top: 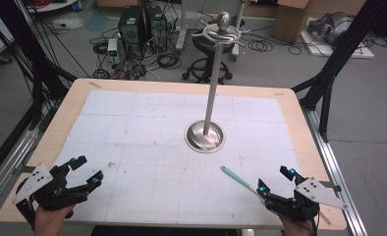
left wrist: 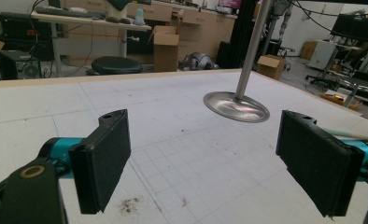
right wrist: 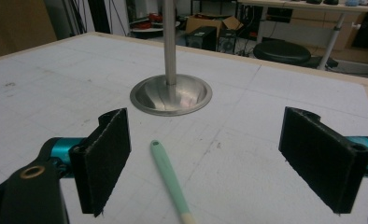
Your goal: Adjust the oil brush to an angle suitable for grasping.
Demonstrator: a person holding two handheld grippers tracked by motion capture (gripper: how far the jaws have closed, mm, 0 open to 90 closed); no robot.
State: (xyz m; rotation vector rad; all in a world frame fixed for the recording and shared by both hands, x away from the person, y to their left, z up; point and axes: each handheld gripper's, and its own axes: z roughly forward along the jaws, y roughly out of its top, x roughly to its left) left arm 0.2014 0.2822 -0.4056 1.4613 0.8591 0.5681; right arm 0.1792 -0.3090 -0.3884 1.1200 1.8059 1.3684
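High view looks down from the near edge — both gripper views, low, face the metal stand (top: pixel 210 98).

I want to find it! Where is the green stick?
In the high view the green stick lies on the table's right front, between the metal stand and the open right gripper.

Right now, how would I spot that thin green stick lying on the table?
Find the tall metal stand rising from its round base mid-table. Look nearer the person, toward the right gripper: the mint-green handle lies flat on the white mat, slanting toward that gripper. It's the sole loose, coloured item there.
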